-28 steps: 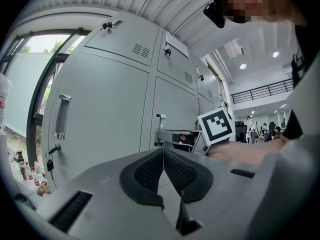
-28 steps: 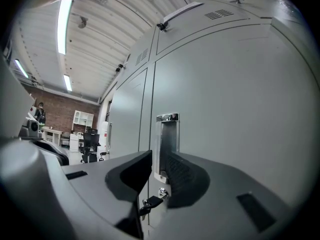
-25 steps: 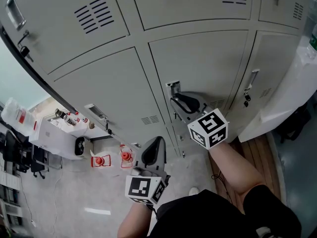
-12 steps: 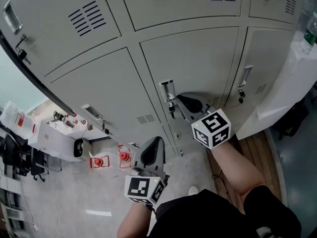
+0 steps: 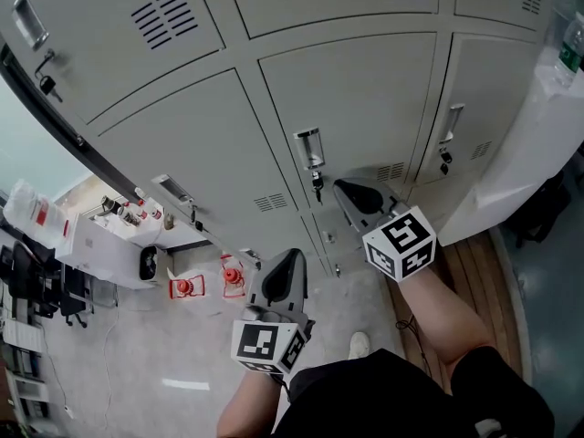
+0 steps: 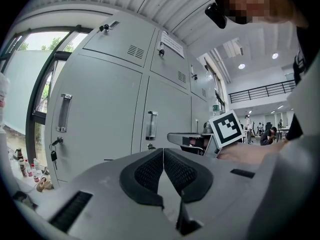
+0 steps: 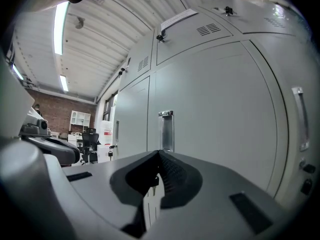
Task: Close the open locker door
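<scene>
The grey locker door point(image 5: 365, 99) in the middle of the row lies flush with its neighbours, its metal handle point(image 5: 309, 148) and hanging key point(image 5: 318, 186) in plain sight. My right gripper point(image 5: 342, 188) hovers just right of and below the key, jaws shut with nothing between them. In the right gripper view the same door point(image 7: 215, 109) and handle point(image 7: 166, 130) fill the scene just beyond the closed tips point(image 7: 159, 153). My left gripper point(image 5: 290, 255) hangs lower, over the floor, also shut and empty; its pads meet in the left gripper view point(image 6: 163, 150).
Neighbouring locker doors with handles stand to the left point(image 5: 173, 192) and right point(image 5: 449, 126). A tall white unit point(image 5: 538, 153) juts out at the right above a wooden floor strip point(image 5: 474, 272). A white table with bottles point(image 5: 109, 245) and red items point(image 5: 187, 287) sit lower left.
My right gripper has drawn back down and to the right from the handle, which now shows fully, and its jaws have closed. The left gripper has hardly moved.
</scene>
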`<state>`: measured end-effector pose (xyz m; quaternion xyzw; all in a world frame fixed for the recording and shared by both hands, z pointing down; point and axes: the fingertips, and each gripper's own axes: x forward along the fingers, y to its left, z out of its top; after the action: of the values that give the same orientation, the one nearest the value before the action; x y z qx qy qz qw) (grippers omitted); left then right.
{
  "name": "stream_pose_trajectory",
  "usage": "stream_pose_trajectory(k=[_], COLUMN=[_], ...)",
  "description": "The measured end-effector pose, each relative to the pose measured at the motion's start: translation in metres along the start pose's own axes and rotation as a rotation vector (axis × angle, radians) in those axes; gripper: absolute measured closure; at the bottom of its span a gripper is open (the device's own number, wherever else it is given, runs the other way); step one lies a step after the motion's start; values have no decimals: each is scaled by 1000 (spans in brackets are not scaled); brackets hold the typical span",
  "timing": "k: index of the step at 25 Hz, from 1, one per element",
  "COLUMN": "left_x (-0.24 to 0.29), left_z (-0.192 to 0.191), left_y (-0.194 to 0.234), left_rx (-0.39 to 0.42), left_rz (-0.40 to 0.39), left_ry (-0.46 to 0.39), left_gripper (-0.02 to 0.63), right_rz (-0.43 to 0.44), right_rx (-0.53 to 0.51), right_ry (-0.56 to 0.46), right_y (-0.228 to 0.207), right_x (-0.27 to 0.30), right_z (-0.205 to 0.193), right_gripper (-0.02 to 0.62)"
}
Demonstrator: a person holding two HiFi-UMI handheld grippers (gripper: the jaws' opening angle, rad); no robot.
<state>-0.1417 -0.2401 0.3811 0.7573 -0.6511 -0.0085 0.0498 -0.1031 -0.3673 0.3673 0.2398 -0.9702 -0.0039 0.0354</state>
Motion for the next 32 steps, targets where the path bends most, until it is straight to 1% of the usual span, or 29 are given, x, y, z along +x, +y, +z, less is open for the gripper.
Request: stream_pose_trajectory(k=[4, 11, 19, 26, 32], left_x=[-14, -40, -81, -117, -146], left_z=[-5, -4, -12, -20, -23], left_y=[-5, -12, -24, -32, -39], left_rx=[-3, 5, -32, -37, -36], left_rz=[-30, -116, -191, -230, -248], left_ry=[15, 3, 6, 10, 7], left_gripper=[588, 588, 588, 588, 588], right_rz=[-17, -88, -162, -184, -183], right_rx=[18, 41, 62, 81, 74], right_ry=[4, 5, 25, 40, 44], right_y=[18, 54, 104, 150, 183], right_x=[-18, -58, -105, -132, -149], right_z=[-5, -8, -18, -30, -30], right_gripper=[541, 541, 541, 541, 541])
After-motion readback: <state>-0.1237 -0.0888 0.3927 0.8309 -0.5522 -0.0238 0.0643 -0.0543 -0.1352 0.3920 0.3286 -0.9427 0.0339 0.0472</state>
